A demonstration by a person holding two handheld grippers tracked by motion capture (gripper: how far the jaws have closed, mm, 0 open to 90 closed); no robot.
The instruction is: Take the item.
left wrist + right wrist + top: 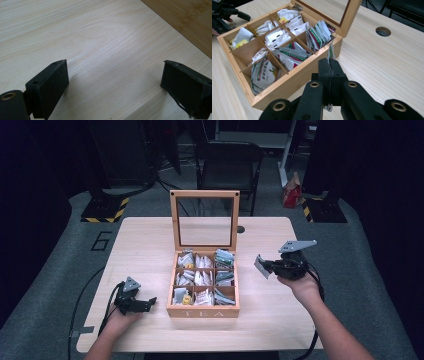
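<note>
A pale wood-grain table (pixel 150 240) carries an open wooden nine-compartment box (pixel 202 310) with "TEA" on its front, packed with sachets. Right of the box, the right gripper (pixel 329 65) is clamped on a thin white-and-green tea sachet (pixel 330 53). Left of the box, the left gripper (pixel 113 77) rests with jaws spread, empty.

A pale wooden tabletop (pixel 150 240) carries 1 open tea box (pixel 202 310) at its middle; a round hole (pixel 241 229) sits behind.
</note>
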